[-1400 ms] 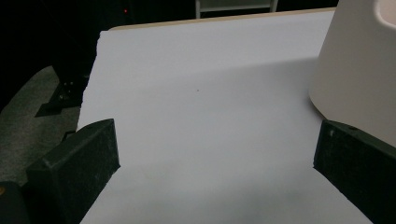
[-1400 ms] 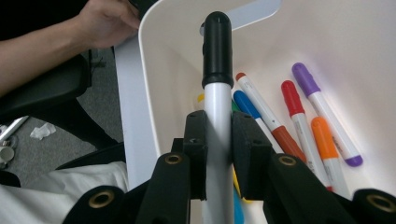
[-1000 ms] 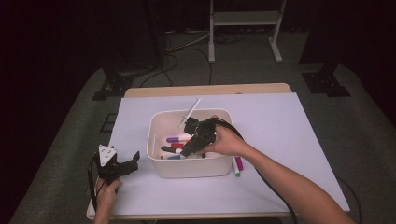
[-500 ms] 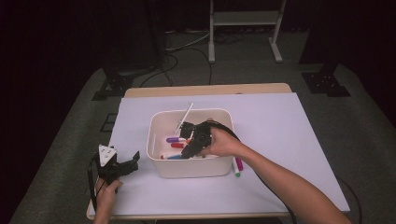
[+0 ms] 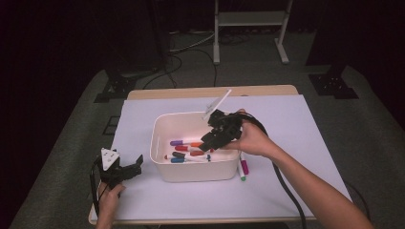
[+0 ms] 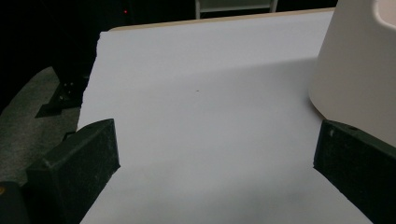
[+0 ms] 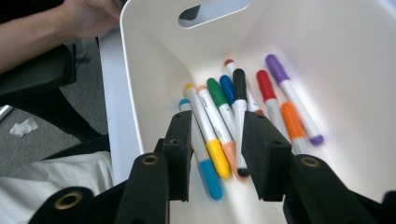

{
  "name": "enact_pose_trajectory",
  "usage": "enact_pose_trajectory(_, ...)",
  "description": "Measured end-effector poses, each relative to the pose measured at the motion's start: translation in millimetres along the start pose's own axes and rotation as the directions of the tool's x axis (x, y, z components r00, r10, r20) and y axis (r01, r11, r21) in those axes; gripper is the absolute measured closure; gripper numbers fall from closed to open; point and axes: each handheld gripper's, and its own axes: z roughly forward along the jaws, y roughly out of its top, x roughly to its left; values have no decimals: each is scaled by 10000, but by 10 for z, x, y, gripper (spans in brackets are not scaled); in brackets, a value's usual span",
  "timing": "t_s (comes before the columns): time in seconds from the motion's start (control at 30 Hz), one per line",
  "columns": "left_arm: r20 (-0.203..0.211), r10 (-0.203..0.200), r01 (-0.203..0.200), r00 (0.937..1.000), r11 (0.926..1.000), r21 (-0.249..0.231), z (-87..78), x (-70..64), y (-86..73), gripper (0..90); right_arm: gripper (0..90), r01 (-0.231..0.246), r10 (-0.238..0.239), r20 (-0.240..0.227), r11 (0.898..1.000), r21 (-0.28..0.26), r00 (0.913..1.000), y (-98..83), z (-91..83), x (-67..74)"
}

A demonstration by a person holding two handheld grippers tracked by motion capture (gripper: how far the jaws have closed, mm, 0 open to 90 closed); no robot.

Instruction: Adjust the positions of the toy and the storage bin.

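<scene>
High view: a white bin (image 5: 165, 138) is seen at the middle of the paper-covered surface (image 5: 296, 129), with markers (image 5: 188, 151) lying inside. The right tool (image 5: 213, 138) is held over the bin's right side and tilted down into it. Two more markers (image 5: 243, 168) are seen on the paper just beside the bin's right wall. The left tool (image 5: 130, 170) is held near the front-left corner, apart from the bin.

Left gripper view: the left tool's jaws are spread wide over bare paper; the bin wall (image 6: 355, 70) is seen at right.

Right gripper view: the right tool (image 7: 215, 154) is parted and grasps nothing; its jaws are poised above the markers (image 7: 233, 112) on the bin floor (image 7: 345, 107).
</scene>
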Motion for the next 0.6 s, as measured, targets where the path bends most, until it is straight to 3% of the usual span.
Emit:
enact_pose_trajectory(0.33,-28,24,-24,10000,10000,37,2,2,1,0,577,-628,677,589,9947,-815,9960,-385,-491,-83)
enact_pose_trajectory(0.47,-39,26,-25,10000,10000,40,3,1,1,0,561,-979,1083,893,9887,-1139,9901,-574,-687,-108)
enact_pose_trajectory(0.6,-37,33,-33,10000,10000,27,2,1,0,0,533,-1372,1585,1205,9761,-1687,9800,-834,-917,-152)
